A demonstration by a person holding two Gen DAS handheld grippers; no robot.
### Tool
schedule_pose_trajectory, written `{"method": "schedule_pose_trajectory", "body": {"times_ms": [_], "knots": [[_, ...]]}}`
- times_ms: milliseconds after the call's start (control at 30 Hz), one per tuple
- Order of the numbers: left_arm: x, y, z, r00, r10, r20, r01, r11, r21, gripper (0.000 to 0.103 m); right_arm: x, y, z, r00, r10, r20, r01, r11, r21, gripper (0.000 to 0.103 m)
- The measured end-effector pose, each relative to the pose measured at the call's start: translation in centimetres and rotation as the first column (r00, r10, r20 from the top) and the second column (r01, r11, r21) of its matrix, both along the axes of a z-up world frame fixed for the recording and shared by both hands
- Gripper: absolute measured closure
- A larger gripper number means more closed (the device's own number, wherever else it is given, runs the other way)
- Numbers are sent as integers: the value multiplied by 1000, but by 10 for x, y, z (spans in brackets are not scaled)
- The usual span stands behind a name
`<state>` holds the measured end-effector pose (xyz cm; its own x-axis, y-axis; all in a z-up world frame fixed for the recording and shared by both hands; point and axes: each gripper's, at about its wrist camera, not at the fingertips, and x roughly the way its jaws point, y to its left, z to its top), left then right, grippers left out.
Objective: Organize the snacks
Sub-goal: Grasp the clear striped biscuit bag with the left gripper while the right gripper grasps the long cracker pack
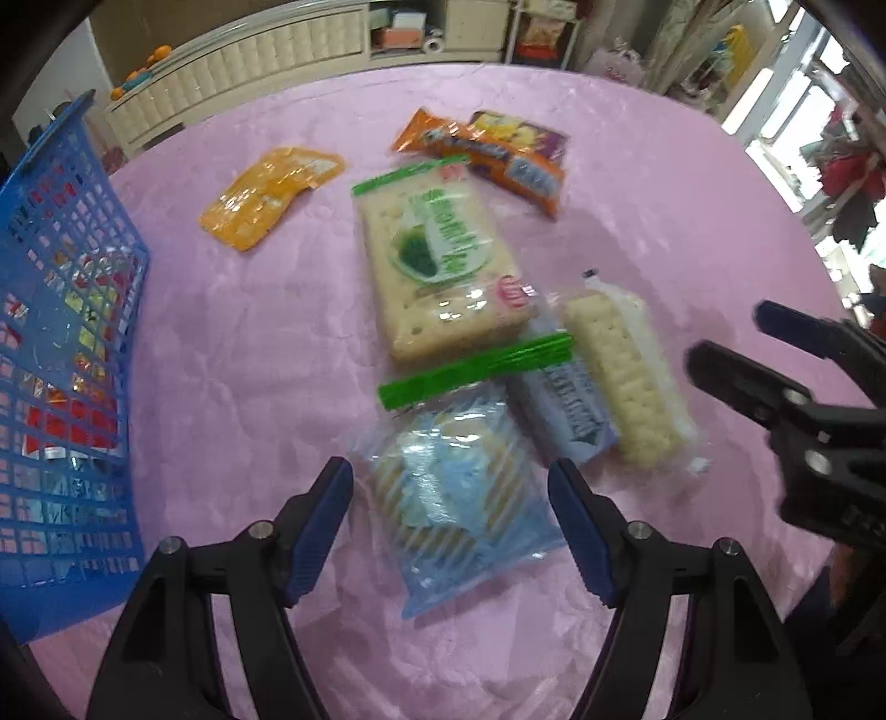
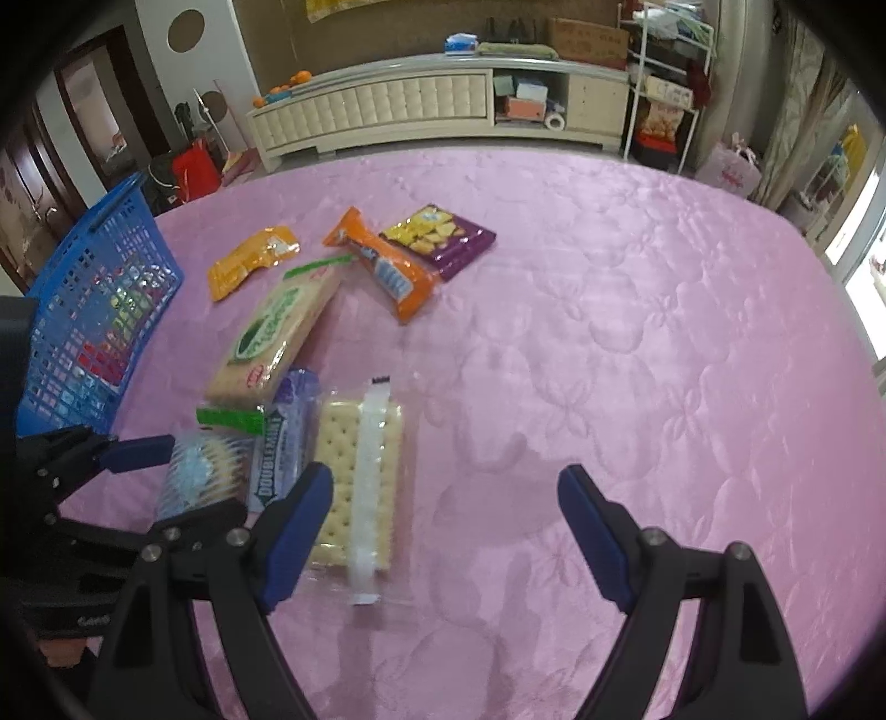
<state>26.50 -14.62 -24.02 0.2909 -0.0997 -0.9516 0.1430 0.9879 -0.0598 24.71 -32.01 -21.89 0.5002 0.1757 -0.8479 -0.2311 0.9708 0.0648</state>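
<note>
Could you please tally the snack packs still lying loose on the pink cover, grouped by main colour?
Orange or yellow: 2, the yellow pack and the orange pack
Purple: 2, the purple cracker pack and the gum pack
Green-trimmed: 1, the big cracker pack
Blue: 1, the blue pack
Clear: 1, the clear cracker pack
Total: 7

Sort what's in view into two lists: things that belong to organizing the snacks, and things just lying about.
Belongs to the job:
blue basket
blue-striped packet
green-label cracker pack
clear cracker pack
Doublemint gum
orange wafer pack
purple cracker packet
yellow packet

Just lying about:
cream cabinet
cardboard box
oranges
</note>
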Motion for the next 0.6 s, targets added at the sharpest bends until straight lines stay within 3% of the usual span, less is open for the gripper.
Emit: {"method": "schedule_pose_trajectory", "body": {"times_ms": [67, 133, 200, 600], "knots": [[1, 2, -4, 1000, 20, -11, -20, 1000, 8, 33, -1, 0, -1, 1000, -7, 10, 7, 999, -36, 17], [0, 2, -4, 1000, 15, 3, -15, 1000, 16, 47, 1, -1, -4, 1000, -13, 8, 13, 999, -45, 17], [-1, 1, -4, 1000, 2, 10, -2, 999, 35, 50, 1, -4, -5, 1000, -17, -1, 17, 1000, -25, 17], [-17, 22, 26, 997, 42, 59, -43, 999, 24, 51, 4, 13, -9, 1000, 17, -9, -18, 997, -77, 17]]}}
